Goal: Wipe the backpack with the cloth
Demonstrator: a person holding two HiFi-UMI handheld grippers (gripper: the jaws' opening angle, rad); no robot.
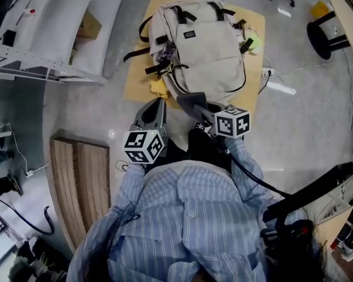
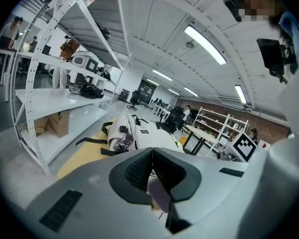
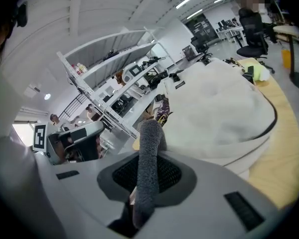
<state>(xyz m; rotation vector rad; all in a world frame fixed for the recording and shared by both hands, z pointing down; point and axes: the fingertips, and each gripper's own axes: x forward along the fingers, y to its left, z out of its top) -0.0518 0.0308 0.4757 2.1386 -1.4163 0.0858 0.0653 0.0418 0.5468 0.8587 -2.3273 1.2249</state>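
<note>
In the head view, the beige backpack (image 1: 206,46) lies on a tan mat (image 1: 138,78) on the floor. At the backpack's near edge the right tongs (image 1: 203,115) pinch a grey cloth (image 1: 190,102), and the left tongs (image 1: 159,103) sit just beside its near left corner.

The left gripper view shows the left tongs (image 2: 151,153) closed on each other, with the backpack (image 2: 139,133) beyond them.

In the right gripper view, the right tongs (image 3: 148,171) are clamped on the cloth (image 3: 150,141), which stands up before the backpack (image 3: 214,113).

The head view looks steeply down with the backpack (image 1: 203,46) at 12 o'clock, and both gripper views face it from low down, the right much nearer.
</note>
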